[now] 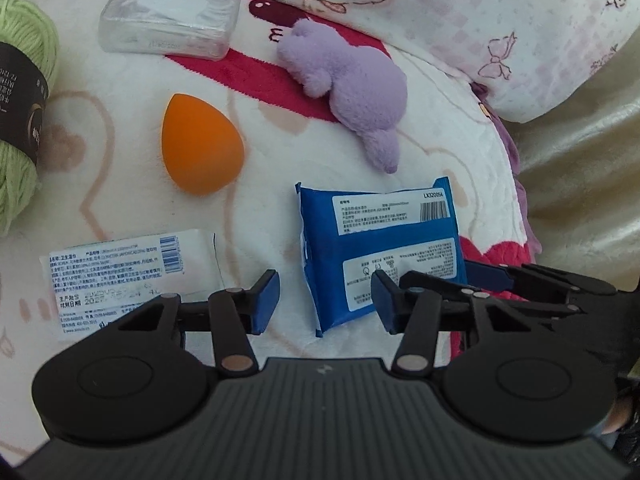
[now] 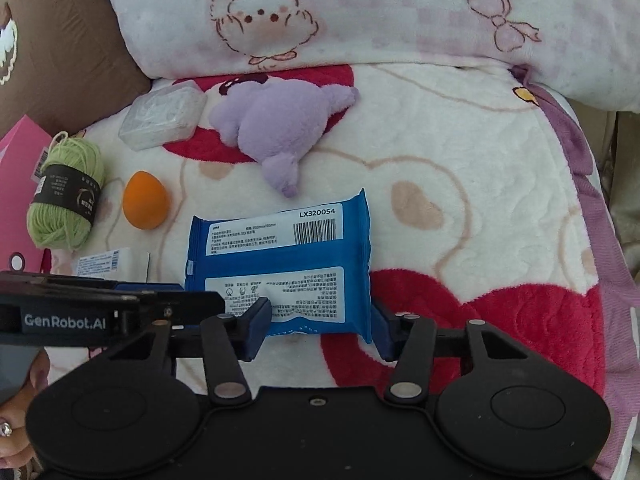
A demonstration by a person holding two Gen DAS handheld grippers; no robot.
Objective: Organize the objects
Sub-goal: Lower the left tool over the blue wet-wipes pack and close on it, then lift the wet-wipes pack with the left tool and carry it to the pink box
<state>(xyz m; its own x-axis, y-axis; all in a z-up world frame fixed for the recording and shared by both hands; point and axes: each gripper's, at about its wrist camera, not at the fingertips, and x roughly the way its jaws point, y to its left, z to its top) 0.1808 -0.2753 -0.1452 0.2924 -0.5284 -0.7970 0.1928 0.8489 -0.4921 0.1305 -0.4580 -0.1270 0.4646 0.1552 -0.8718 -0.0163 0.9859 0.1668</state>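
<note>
A blue wipes pack lies label-up on the blanket; it also shows in the right wrist view. My right gripper is open, its two fingers on either side of the pack's near edge. My left gripper is open and empty, over the blanket between the blue pack and a white wipes pack. An orange sponge, a purple plush toy, a clear plastic box and a green yarn ball lie beyond.
A pink patterned pillow lies along the back. A brown cushion and a pink box sit at the left. The blanket's purple edge runs down the right side.
</note>
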